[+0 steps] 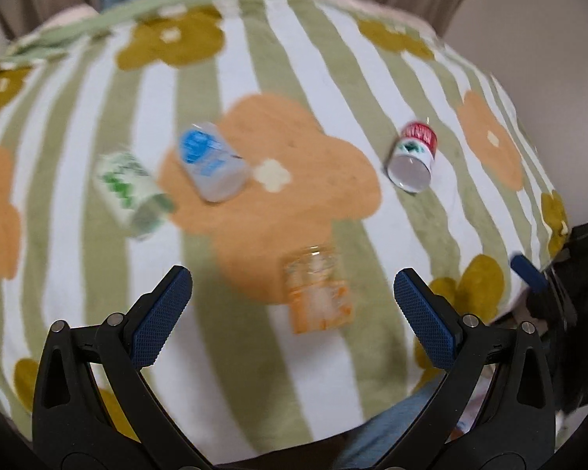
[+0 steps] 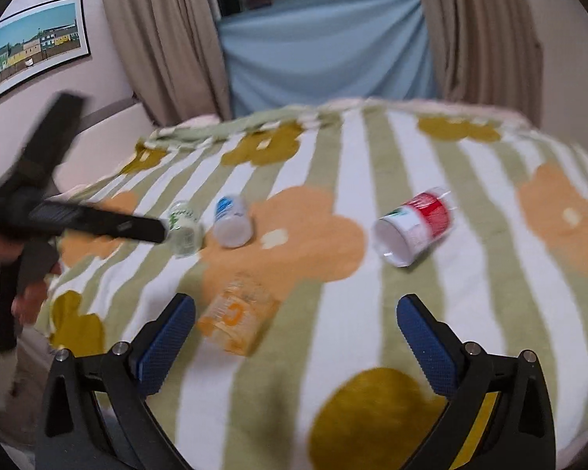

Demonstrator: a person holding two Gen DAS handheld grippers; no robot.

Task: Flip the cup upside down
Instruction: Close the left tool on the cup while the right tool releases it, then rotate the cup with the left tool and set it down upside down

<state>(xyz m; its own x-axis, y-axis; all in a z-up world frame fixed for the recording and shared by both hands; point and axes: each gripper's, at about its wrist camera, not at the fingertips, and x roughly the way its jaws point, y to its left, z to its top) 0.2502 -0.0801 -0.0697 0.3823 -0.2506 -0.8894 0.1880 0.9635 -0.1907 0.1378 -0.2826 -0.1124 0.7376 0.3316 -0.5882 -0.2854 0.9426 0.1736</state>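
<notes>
Bed (image 2: pixel 372 313) is carrying four cups, all lying tipped on the blanket. Orange cup (image 1: pixel 317 293) is sitting nearest the bed's near edge, so I'm hovering both the left tool (image 1: pixel 292 309) and right tool (image 2: pixel 296 333) over it, spread wide, gripping nothing.

1. Left gripper (image 1: pixel 293 297): black plastic arms, silver screw heads, blue cross-hatched pads (image 1: pixel 160 317)
2. Right gripper (image 2: pixel 296 325): same black frame, blue textured pads (image 2: pixel 166 344)
3. Bare-skinned hand (image 2: pixel 27 297) at far left
</notes>
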